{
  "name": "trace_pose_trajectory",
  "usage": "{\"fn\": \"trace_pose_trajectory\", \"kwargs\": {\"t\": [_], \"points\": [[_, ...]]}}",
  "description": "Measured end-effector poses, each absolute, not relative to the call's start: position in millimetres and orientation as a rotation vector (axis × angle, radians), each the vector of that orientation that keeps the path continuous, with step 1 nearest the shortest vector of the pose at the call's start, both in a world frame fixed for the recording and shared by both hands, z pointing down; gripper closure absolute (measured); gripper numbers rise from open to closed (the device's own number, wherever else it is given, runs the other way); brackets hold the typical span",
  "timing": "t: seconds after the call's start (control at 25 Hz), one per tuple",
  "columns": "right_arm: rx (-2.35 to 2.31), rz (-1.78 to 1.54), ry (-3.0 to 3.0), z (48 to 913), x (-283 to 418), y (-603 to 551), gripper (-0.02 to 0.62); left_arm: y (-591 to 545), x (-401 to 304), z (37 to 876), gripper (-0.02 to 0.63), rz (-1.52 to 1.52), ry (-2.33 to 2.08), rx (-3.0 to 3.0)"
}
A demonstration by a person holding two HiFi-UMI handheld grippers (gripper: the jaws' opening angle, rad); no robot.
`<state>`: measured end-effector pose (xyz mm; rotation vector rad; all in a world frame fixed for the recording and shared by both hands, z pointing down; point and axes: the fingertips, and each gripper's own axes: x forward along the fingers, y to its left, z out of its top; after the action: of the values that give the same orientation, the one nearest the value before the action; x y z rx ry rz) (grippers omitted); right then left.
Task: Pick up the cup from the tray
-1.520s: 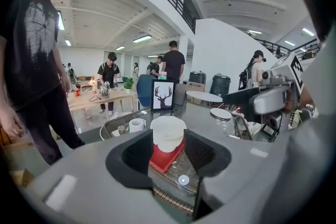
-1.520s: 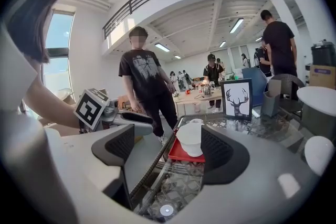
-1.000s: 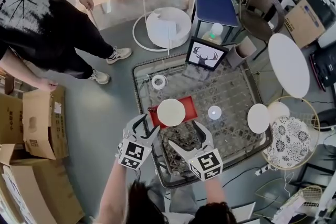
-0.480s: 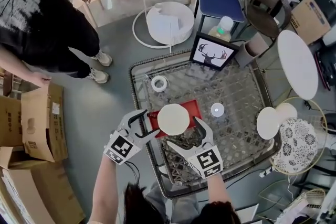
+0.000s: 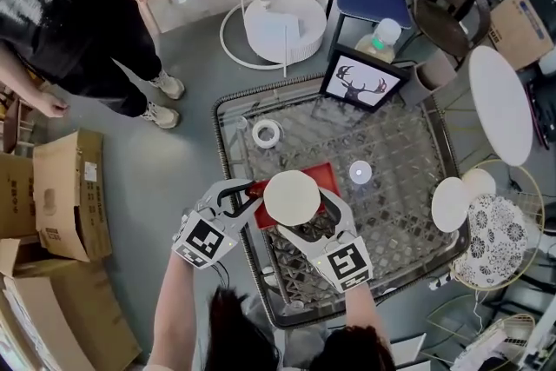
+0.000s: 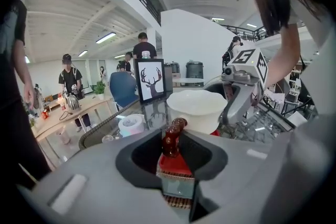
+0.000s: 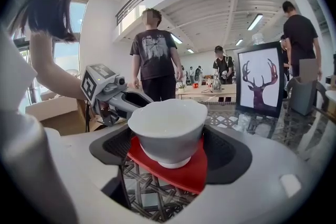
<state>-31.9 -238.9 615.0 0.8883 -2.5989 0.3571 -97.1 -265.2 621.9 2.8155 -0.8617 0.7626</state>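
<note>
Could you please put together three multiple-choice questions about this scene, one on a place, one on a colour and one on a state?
1. Where does the cup stand?
A. on the tray
B. in a sink
C. on a bookshelf

2. What colour is the tray?
A. blue
B. red
C. green

3. How do the jaws of the right gripper stand?
A. shut with nothing between them
B. clamped on a spoon
C. apart, with the cup between them

Answers:
1 A: in the right gripper view the cup's foot rests on the tray.
2 B: red shows under and around the cup in the head view and the right gripper view.
3 C: the jaws, which have just been closing, flank the cup with space left at each side.
</note>
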Motion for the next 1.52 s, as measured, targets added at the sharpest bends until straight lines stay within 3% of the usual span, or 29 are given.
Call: {"fn": "trace_pose_trajectory", "kwargs": {"t": [0.96,1.52], "points": [[0.912,0.258,-2.646,589,-37,-231,0.155,-251,-104,599,0.505,0.58,-0.999,2.739],[1.052,0.288,-2.556,577,21,-194,0.155,-222,-44,587,0.505,0.583,-0.824,2.795]]}}
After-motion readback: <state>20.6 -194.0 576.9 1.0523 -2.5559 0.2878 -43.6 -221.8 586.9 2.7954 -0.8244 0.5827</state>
